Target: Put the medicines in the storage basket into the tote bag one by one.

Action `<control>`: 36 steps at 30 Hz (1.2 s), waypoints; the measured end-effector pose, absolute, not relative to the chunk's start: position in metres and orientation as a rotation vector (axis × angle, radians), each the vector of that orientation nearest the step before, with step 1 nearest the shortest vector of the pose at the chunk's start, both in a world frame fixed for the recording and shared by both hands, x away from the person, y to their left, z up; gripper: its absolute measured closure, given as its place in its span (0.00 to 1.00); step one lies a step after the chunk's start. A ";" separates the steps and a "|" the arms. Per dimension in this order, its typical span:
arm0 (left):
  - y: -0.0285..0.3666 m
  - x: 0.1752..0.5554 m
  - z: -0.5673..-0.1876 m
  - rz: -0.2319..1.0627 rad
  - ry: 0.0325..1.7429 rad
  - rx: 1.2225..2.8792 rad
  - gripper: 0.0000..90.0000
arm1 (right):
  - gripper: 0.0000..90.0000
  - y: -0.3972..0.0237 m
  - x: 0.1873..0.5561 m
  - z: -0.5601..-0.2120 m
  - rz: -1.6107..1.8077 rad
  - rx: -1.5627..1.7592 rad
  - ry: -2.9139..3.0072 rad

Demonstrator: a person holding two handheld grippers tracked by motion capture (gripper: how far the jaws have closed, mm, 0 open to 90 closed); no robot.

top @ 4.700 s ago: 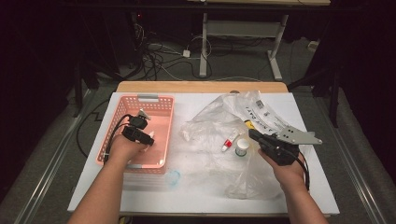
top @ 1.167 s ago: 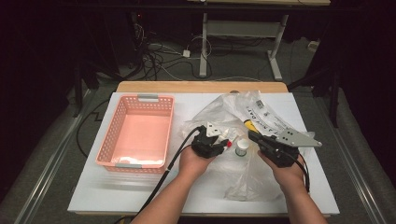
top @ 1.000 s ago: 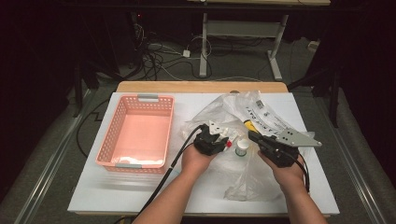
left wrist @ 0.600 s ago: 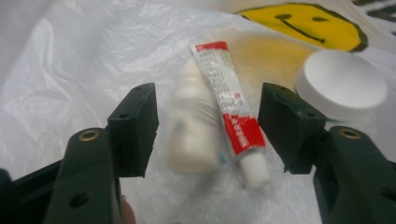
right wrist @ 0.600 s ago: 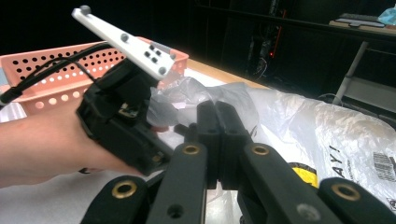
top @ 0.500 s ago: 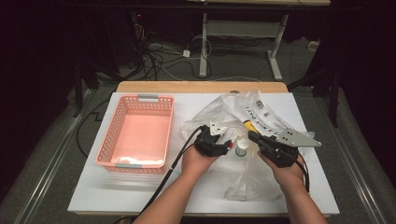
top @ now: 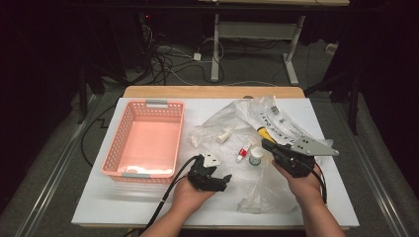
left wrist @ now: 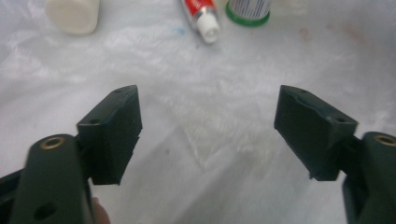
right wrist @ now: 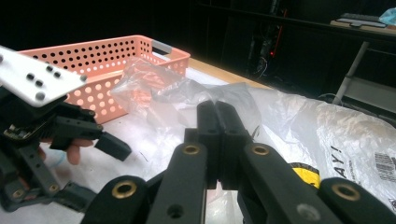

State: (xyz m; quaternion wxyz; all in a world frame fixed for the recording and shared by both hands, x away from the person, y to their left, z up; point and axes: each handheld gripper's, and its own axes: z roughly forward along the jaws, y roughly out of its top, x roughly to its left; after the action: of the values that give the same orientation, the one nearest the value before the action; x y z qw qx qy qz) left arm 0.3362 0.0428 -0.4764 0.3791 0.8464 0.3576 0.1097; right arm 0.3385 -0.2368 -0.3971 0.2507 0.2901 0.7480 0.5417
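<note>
Left gripper (top: 225, 178): jaws just opened wide, nothing between them, held over the plastic bag (top: 257, 192) near the table's (top: 99, 207) front edge. Red-and-white tube (top: 243, 151), green-rimmed jar (top: 256, 156) and white bottle (top: 223, 136) are found beyond it. Right gripper (top: 263, 141): jaws pressed together on the bag. Pink basket (top: 113, 153): left side.

The clear plastic bag (right wrist: 336, 135) carries black print ending in "AY!" beside a barcode, seen in the right gripper view. The high view shows the same print too small to read. The tube and jar labels are illegible.
</note>
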 end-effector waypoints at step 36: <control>0.047 0.342 -0.483 0.228 0.927 1.947 0.99 | 1.00 -0.235 0.338 -0.401 1.462 0.788 2.051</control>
State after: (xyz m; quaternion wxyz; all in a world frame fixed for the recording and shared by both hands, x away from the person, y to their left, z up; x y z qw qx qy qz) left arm 0.3423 0.0474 -0.4827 0.4674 0.7938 0.3779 0.0930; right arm 0.3375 -0.2346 -0.4008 0.2487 0.2892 0.7527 0.5366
